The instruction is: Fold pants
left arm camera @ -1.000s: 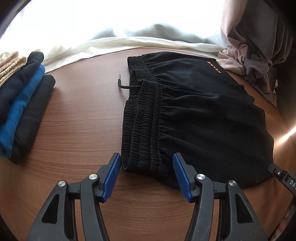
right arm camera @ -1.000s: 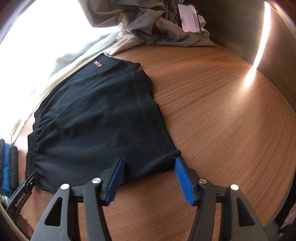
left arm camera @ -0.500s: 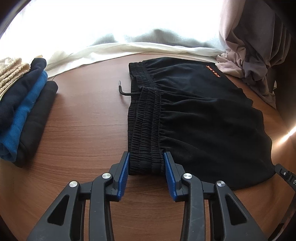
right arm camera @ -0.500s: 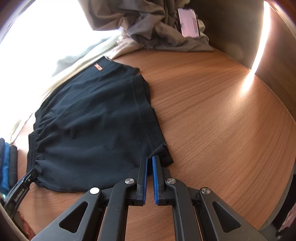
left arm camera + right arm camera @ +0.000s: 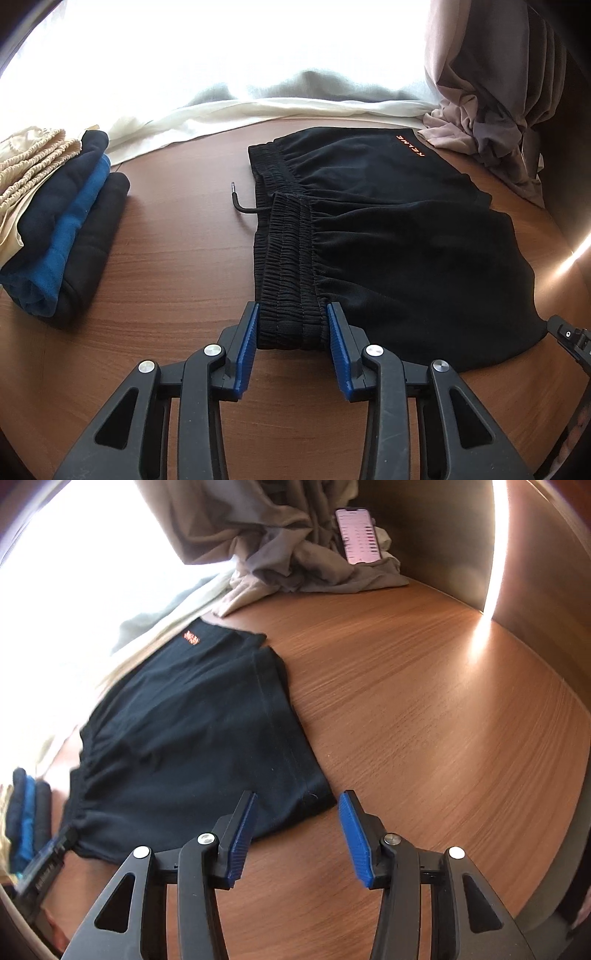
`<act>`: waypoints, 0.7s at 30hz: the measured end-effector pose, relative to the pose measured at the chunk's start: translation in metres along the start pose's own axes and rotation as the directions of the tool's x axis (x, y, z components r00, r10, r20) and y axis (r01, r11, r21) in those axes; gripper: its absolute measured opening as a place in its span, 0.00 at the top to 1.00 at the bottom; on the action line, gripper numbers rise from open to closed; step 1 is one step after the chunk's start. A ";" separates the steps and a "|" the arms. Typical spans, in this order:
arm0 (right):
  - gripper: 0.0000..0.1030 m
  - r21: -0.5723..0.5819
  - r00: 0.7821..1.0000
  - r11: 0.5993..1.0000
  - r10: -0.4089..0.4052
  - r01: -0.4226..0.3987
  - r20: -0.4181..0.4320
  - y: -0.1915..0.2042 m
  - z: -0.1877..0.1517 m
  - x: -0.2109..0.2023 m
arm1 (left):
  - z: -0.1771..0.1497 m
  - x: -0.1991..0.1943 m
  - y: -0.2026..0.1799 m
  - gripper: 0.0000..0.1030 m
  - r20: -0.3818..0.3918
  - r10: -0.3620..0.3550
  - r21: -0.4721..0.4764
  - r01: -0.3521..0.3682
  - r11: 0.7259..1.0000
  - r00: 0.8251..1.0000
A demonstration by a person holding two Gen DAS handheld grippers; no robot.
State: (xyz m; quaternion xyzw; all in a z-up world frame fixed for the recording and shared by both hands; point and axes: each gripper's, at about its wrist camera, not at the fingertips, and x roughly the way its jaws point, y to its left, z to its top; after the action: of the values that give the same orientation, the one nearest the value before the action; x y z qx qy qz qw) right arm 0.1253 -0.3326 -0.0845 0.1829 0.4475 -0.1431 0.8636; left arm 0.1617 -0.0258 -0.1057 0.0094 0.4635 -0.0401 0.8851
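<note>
The left gripper [image 5: 291, 341] clamped the black pants' [image 5: 406, 236] waistband; the right gripper's [image 5: 297, 830] fingers, just reopened, straddled the hem corner on the wooden desk [image 5: 424, 709].

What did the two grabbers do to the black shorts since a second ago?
The left gripper closed onto the shorts' waistband and holds it. The right gripper snapped shut at the hem corner, then its jaws reopened; it holds nothing. Shorts, folded pile and phone stayed put.

Left gripper [image 5: 291, 334]: pitched steeply downward, blue pads clamped on either side of a bunched black waistband [image 5: 286, 288]. Right gripper [image 5: 297, 821]: same steep downward pitch, jaws just reopened, standing apart; the fabric corner lies between the pads, not pinched.
</note>
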 end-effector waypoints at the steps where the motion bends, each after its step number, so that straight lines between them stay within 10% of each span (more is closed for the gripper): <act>1: 0.54 0.000 1.000 1.000 -0.006 0.006 0.001 0.000 0.001 0.003 | 0.001 0.001 0.000 0.65 -0.005 0.003 0.001 -0.003 1.000 1.000; 9: 0.55 0.058 0.999 0.998 -0.004 0.007 -0.043 -0.008 -0.002 0.027 | 0.002 0.006 -0.001 0.65 -0.021 0.012 0.010 -0.011 1.000 1.000; 21: 0.91 -0.044 0.999 0.999 -0.009 0.007 -0.049 0.006 0.001 0.018 | 0.003 -0.002 0.003 0.65 -0.007 -0.008 -0.010 0.008 1.000 1.000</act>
State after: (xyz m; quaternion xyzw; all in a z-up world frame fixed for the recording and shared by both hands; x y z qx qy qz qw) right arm 0.1382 -0.3296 -0.0975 0.1657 0.4724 -0.1320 0.8555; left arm 0.1635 -0.0224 -0.1029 0.0032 0.4668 -0.0414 0.8834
